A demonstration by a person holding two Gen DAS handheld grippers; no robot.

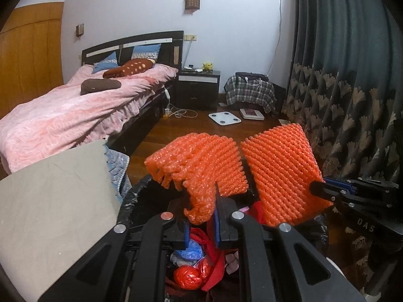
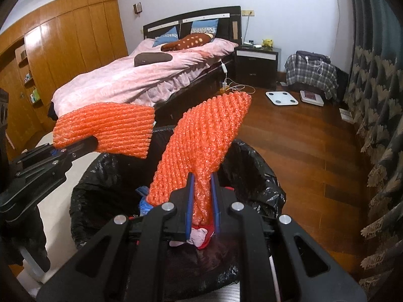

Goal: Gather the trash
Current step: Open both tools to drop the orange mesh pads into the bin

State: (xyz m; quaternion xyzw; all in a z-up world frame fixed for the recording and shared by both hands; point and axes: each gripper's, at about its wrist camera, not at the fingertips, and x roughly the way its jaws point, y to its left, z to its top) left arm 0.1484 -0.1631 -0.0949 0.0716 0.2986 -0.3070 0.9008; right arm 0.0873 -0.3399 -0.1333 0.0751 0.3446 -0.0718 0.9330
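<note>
With both foam nets pinched, one in the left jaws, one in the right, above the bin below, only dropping remains.

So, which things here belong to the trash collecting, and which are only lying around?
Job:
- two orange foam nets, left tool one, right tool one
- black-lined trash bin

Lying about:
- white bathroom scale
- pink-covered bed
- yellow plush toy

Knobbly orange foam netting, crinkled glossy black plastic bin liner, polished wood floor.
</note>
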